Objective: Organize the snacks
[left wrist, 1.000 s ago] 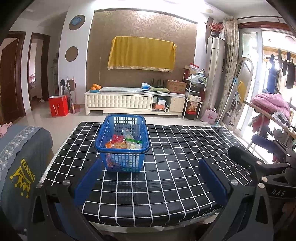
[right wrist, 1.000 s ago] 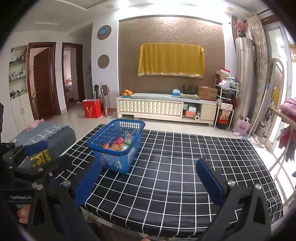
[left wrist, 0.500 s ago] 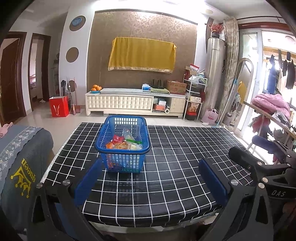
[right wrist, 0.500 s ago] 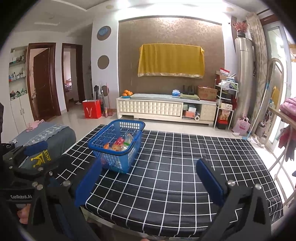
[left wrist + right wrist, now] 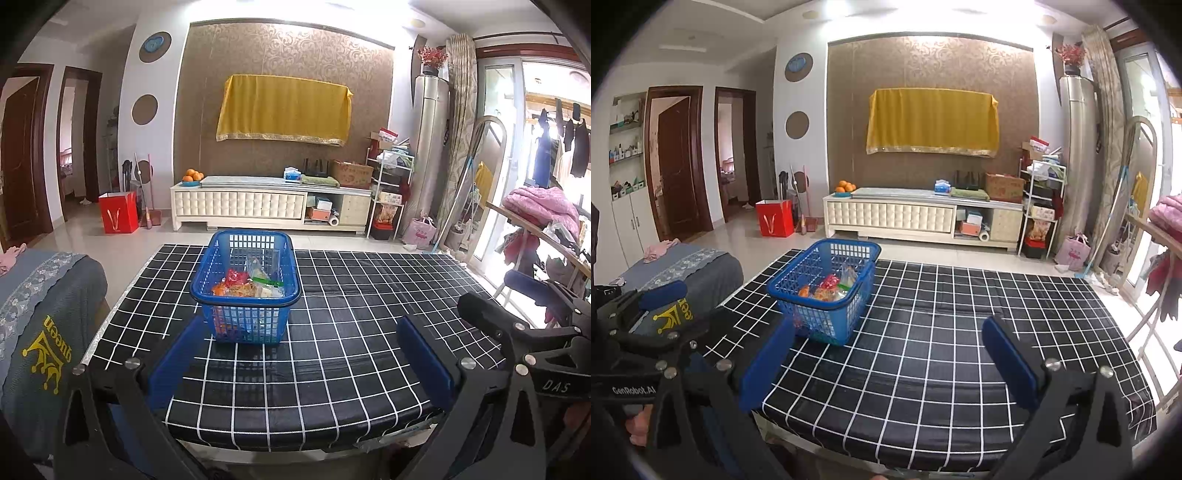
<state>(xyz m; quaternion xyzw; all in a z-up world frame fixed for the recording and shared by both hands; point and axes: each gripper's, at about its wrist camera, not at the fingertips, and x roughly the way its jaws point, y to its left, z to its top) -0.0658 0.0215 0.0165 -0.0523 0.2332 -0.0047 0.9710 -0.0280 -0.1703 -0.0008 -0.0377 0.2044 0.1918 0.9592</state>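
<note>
Left-view extra: right claw (image 5: 524,295) (jaws unclear)

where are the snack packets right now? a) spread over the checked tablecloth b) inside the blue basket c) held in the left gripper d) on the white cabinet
b: the snack packets lie inside the blue basket on the checked tablecloth, and both grippers are open and empty.

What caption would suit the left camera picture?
Open left gripper faces a blue basket of snack packets on a black checked table.
</note>
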